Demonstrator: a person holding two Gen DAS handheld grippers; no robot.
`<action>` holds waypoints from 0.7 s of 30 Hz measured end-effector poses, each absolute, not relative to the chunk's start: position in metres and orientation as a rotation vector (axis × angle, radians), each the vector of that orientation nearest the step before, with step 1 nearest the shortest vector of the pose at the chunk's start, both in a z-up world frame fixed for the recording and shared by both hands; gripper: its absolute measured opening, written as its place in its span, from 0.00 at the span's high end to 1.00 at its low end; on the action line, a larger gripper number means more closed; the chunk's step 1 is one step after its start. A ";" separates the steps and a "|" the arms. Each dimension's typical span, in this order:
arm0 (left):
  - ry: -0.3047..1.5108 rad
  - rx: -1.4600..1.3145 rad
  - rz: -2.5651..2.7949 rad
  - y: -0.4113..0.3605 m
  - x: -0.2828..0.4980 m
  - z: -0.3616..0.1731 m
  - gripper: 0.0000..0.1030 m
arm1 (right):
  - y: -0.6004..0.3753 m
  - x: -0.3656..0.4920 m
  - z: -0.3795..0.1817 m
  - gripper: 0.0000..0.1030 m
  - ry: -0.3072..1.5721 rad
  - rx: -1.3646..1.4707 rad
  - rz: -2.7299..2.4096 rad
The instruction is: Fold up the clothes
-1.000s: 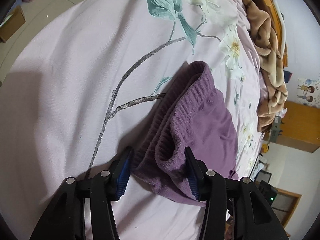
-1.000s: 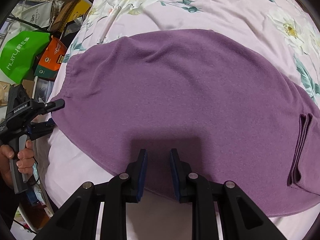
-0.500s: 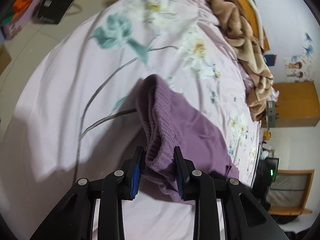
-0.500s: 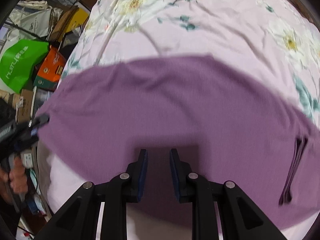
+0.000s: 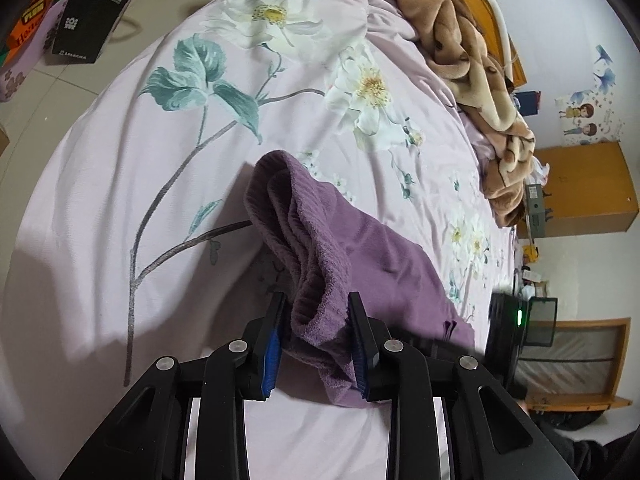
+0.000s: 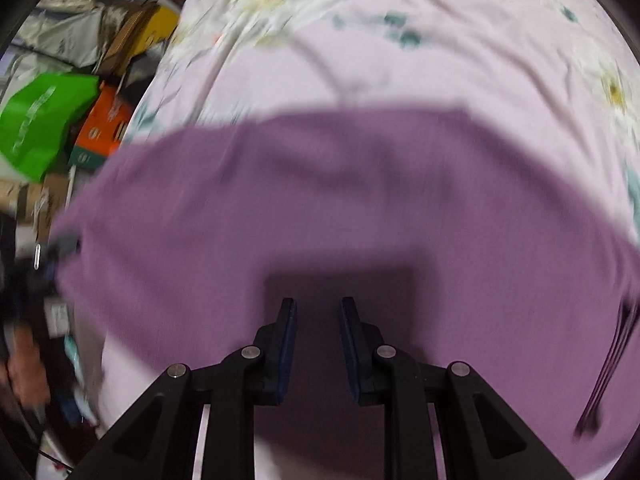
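Observation:
A purple fleece garment [image 5: 372,256] lies on a pink floral bed sheet [image 5: 120,184]. My left gripper [image 5: 316,304] is shut on its ribbed waistband and holds that edge lifted off the bed. In the right wrist view the same garment [image 6: 320,200] spreads wide and blurred under my right gripper [image 6: 316,308]. The right jaws stand a narrow gap apart with purple cloth between them and look shut on the garment's near edge. The other gripper shows blurred at the far left of that view [image 6: 28,276].
A brown plush blanket [image 5: 472,68] is heaped along the far side of the bed. A black bag [image 5: 92,12] and boxes lie on the floor. A green bag [image 6: 40,128] and cartons are stacked beside the bed.
My left gripper closed on the waistband and lifted it. The right gripper moved with the cloth; the garment has slid toward it, baring more sheet beyond.

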State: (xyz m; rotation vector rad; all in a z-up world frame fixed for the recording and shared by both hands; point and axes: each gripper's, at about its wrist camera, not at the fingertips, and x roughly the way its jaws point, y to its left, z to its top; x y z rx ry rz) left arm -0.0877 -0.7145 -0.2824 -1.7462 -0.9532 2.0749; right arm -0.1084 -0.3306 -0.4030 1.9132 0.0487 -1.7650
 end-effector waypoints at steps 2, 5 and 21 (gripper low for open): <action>-0.942 -1.736 2.073 -0.711 -0.089 -0.279 0.71 | -0.324 -0.087 -0.399 0.77 0.046 1.928 -1.735; -0.915 -1.714 2.072 -0.705 -0.090 -0.271 0.71 | -0.315 -0.069 -0.397 0.77 0.041 1.945 -1.719; -0.673 -1.497 2.009 -0.591 -0.104 -0.196 0.90 | -0.247 -0.103 -0.361 0.77 -0.142 1.911 -1.910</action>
